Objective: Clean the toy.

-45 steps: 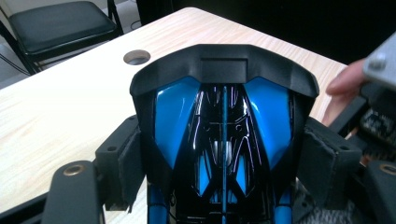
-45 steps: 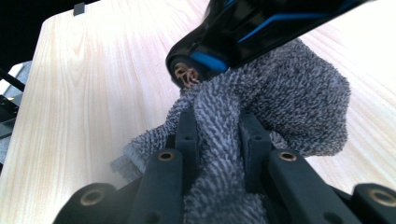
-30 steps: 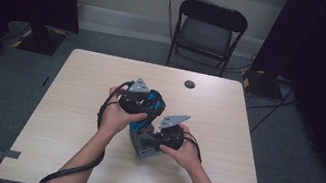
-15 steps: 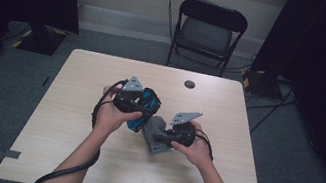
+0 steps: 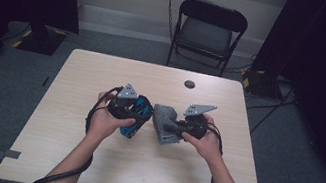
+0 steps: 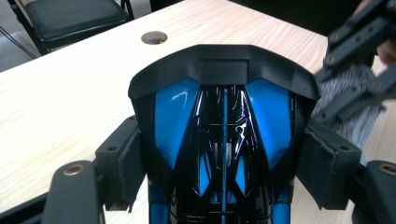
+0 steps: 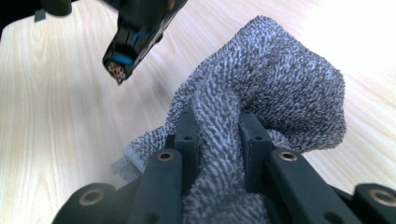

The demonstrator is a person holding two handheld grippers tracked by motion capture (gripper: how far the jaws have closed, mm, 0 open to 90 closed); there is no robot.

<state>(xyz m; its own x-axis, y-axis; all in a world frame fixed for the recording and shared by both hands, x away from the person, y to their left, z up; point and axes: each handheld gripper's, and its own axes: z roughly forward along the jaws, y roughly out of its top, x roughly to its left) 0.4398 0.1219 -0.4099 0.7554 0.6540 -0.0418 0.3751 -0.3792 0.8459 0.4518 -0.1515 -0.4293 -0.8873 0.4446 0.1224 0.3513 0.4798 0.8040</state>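
High view: left gripper (image 5: 132, 116) clamped on blue-and-black tool (image 5: 137, 116), held just above table (image 5: 103, 73), left of centre. Right gripper (image 5: 172, 126) pinched shut on grey cloth (image 5: 164, 122), bunched, hanging just beside the tool, apart from it. Left gripper view: pads (image 6: 130, 163) pressing both flanks of the tool's glossy shell (image 6: 223, 135), round hole (image 6: 154, 38) in tabletop beyond. Right gripper view: cloth (image 7: 266, 93) squeezed between jaws, folds bulging past tips, lifted off the wood; tool's nose (image 7: 122, 58) at upper left. No containers on table.
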